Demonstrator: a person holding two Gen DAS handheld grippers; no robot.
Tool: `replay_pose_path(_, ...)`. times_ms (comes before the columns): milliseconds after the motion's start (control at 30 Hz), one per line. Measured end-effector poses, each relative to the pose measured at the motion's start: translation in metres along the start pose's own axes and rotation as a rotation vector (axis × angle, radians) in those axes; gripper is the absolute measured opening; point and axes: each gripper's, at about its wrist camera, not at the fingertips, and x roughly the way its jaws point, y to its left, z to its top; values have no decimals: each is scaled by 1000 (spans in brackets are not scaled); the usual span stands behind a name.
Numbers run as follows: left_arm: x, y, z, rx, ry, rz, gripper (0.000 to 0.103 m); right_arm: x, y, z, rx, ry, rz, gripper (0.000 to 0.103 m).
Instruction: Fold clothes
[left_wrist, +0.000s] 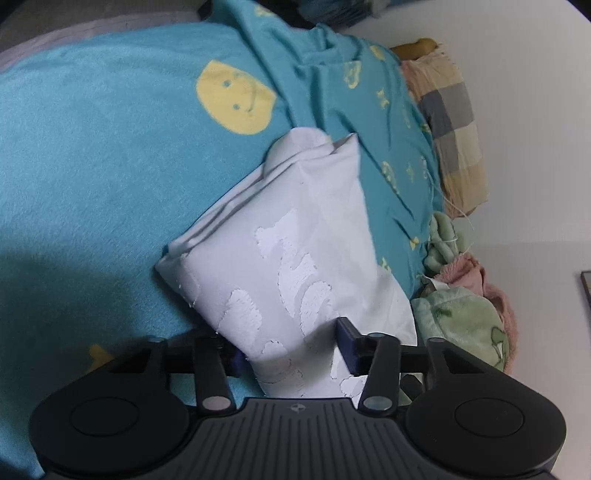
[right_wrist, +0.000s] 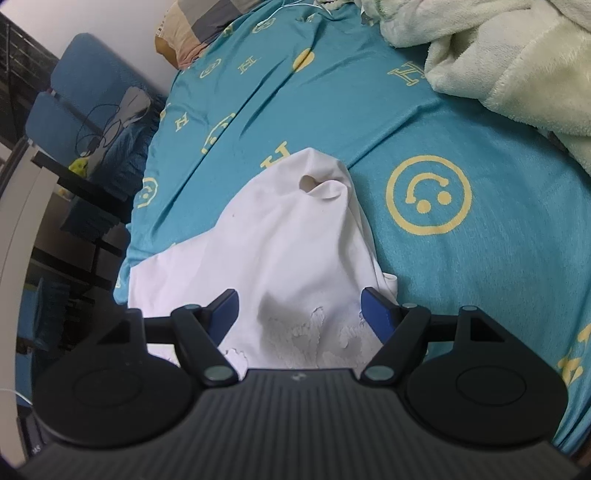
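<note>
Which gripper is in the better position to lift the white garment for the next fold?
Probably the left gripper: its pads already close around a fold of the white garment. The right gripper stands wide open over it.

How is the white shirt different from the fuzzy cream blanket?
The white shirt is thin and smooth, with a raised white pattern; the cream blanket is thick and fluffy, with no pattern I can see. The shirt lies in the middle of the blue sheet, bunched into a folded heap; the blanket is piled loosely at its far edge. Both are pale cloth resting on that sheet.
</note>
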Motion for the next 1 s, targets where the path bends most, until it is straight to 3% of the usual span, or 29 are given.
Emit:
replay_pose_path(100, -6, -17, -4, 79, -38, -39, 32, -7, -1, 2, 22, -31, 20, 75)
replay_pose_path(167, -10, -31, -7, 143, -64, -73, 32, -16, -2, 4, 43, -67, 54, 75)
replay_pose_path(333, -7, -31, -6, 112, -47, -76, 37, -41, -5, 6, 124, -103, 191, 77)
replay_pose_path(500, 7, -5, 3, -16, 19, -16, 50, -47, -6, -4, 197, -37, 316, 77)
replay_pose_path(633, 9, 0, 7, -14, 4, 28, 51, -36, 0, -22, 266, 87, 428, 77)
replay_pose_path(733, 6, -2, 8, -4, -35, 29, 43, -20, 7, -42, 334, 202, 508, 78)
replay_pose_path(800, 0, -1, 10, -3, -52, 5, 25, -7, 11, -56, 383, 266, 534, 78)
replay_pose_path(933, -13, -10, 10, 28, -97, -52, 16, 18, 6, -80, 596, 316, 584, 77)
replay_pose_path(1000, -20, -17, 7, 62, -121, -79, 14, 21, 2, -83, 658, 284, 590, 77)
